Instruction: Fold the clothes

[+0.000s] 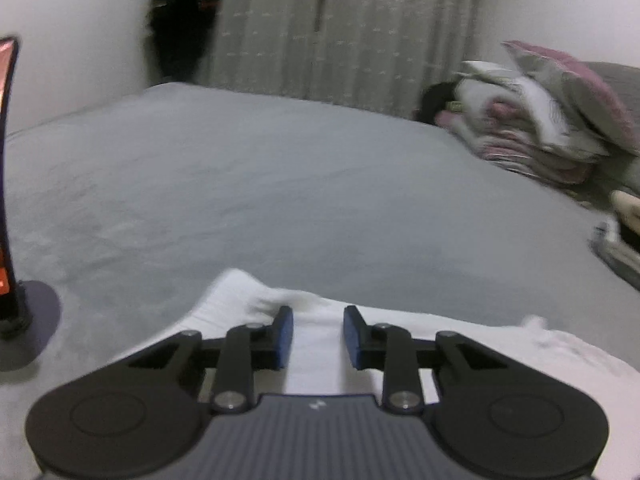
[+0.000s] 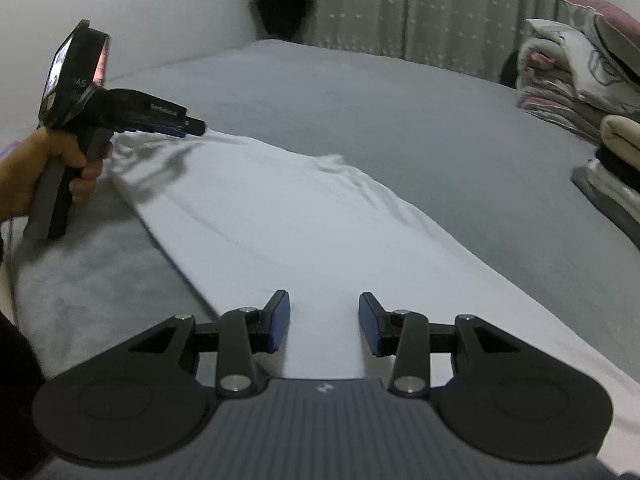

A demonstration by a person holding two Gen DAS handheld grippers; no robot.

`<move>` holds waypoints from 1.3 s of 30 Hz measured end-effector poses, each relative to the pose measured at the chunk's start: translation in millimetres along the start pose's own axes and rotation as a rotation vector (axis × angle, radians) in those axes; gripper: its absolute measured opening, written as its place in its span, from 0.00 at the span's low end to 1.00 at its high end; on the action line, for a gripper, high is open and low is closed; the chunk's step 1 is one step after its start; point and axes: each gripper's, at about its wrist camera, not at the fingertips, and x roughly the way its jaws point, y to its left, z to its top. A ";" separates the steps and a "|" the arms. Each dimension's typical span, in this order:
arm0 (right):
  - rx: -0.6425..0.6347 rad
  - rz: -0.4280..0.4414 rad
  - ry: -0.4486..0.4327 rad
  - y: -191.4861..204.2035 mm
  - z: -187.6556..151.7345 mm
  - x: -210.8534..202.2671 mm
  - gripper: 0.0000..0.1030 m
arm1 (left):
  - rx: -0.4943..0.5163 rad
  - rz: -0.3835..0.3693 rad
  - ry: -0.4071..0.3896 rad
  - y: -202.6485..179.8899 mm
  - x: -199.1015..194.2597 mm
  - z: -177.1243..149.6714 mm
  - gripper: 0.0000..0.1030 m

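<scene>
A white garment [image 2: 300,216] lies spread flat on the grey bed [image 2: 400,112], running from the near right to the far left. My right gripper [image 2: 324,300] hovers over its near end, open, and the cloth lies flat beneath the gap between the blue pads. A hand holds my left gripper [image 2: 196,128] over the garment's far left corner and it casts a shadow on the cloth. In the left wrist view the left gripper [image 1: 318,312] is open, with the white garment [image 1: 240,300] below its pads and nothing pinched between them.
A pile of bedding and pillows [image 2: 580,64] sits at the far right of the bed, with a stack of folded clothes [image 2: 616,168] in front of it. A dark stand with a round base [image 1: 36,320] stands on the bed at the left. Curtains hang behind.
</scene>
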 end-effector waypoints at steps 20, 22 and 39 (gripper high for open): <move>0.216 -0.227 -0.090 -74.5 -36.3 -22.9 0.46 | -0.041 -0.042 -0.021 13.6 -7.0 -9.6 0.32; 0.265 -0.273 -0.108 -92.5 -48.7 -34.9 0.47 | -0.037 -0.040 -0.024 12.7 -6.3 -9.8 0.33; 0.619 -0.692 -0.196 -203.0 -147.2 -153.5 0.50 | -0.012 -0.036 -0.031 -21.3 -29.7 -8.8 0.49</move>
